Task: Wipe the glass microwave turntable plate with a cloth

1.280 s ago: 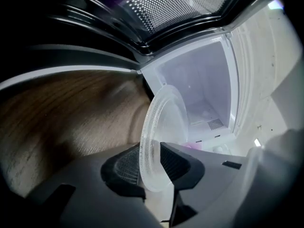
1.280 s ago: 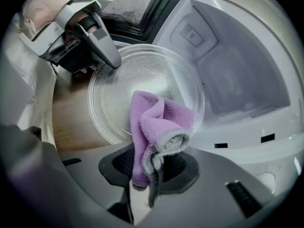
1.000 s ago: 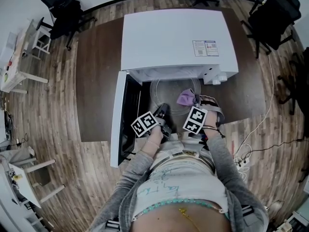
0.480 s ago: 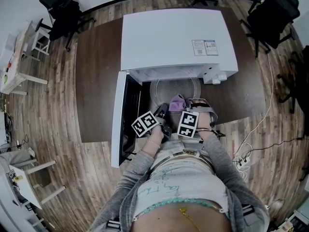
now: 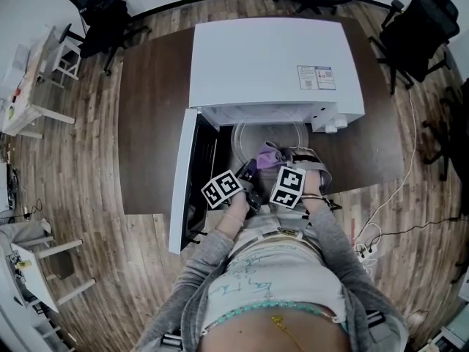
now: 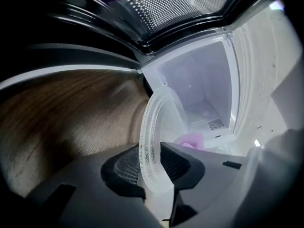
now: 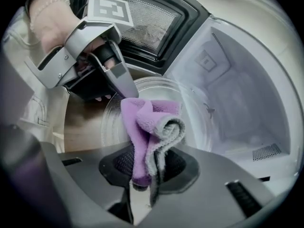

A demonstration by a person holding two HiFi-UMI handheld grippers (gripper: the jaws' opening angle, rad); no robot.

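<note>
The glass turntable plate [image 5: 248, 132] is a clear round disc with a raised, ribbed rim; it is at the open mouth of the white, box-shaped microwave [image 5: 267, 61], over the dark brown surface [image 5: 150, 123] near its front edge; whether it rests there I cannot tell. The left hand-held gripper [image 6: 153, 164] is clenched on the plate's near rim, its black textured pads pressing on both faces; its own view shows the plate edge-on, which the head view does not. The right hand-held gripper [image 7: 145, 170] is grasping a folded cloth [image 7: 149, 125], purple and fluffy with a grey edge; the bundle stands before the plate's near part, contact not clear. The door [image 5: 192, 174], with a perforated mesh window, hangs open at the left; the smooth white cavity behind the plate gives room.
</note>
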